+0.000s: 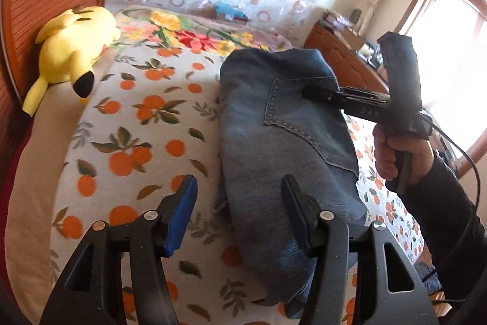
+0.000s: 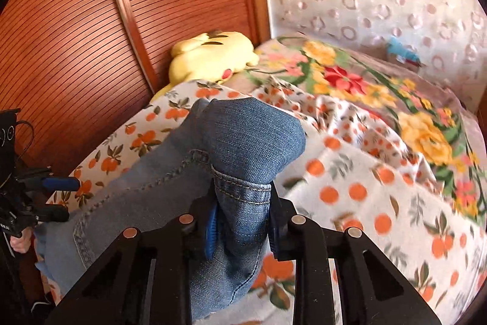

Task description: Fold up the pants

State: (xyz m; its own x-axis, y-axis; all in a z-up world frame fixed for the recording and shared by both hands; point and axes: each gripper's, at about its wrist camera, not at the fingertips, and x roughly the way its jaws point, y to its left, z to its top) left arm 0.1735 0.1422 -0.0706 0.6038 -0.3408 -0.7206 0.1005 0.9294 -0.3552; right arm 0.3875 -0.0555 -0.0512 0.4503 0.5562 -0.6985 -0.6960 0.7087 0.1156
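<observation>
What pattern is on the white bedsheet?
Orange fruit with green leaves on the white bedsheet; clearest in left wrist view.

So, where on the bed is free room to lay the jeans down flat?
The widest free patch is the orange-print sheet between the Pikachu plush and the jeans. A narrower strip lies right of the jeans, crowded by the right gripper, shut on them. The floral blanket beyond is rumpled.
</observation>
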